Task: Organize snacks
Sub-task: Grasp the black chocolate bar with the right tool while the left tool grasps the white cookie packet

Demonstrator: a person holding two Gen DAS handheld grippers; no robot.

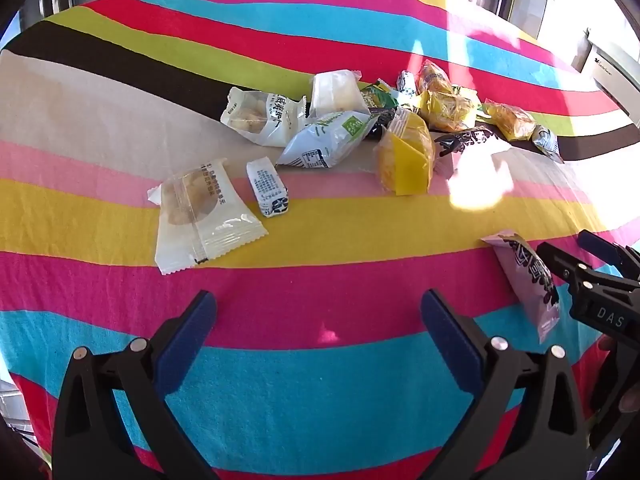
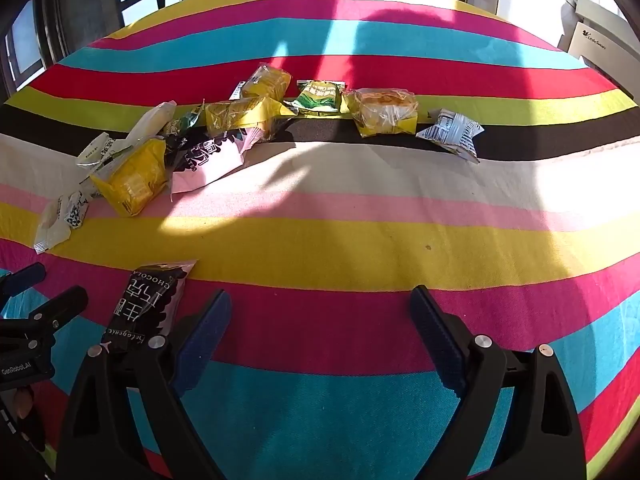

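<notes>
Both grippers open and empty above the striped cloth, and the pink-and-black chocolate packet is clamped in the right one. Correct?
Not quite. The pink-and-black chocolate packet lies loose on the striped cloth beside the right gripper, not clamped; the right wrist view shows this. Both the right and the left gripper are open and empty.

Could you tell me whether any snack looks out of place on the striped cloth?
Yes: one pink-and-black chocolate packet lies alone on the near stripes, between the two grippers and apart from the main pile, where a matching packet lies. Nothing looks torn or spilled.
</notes>
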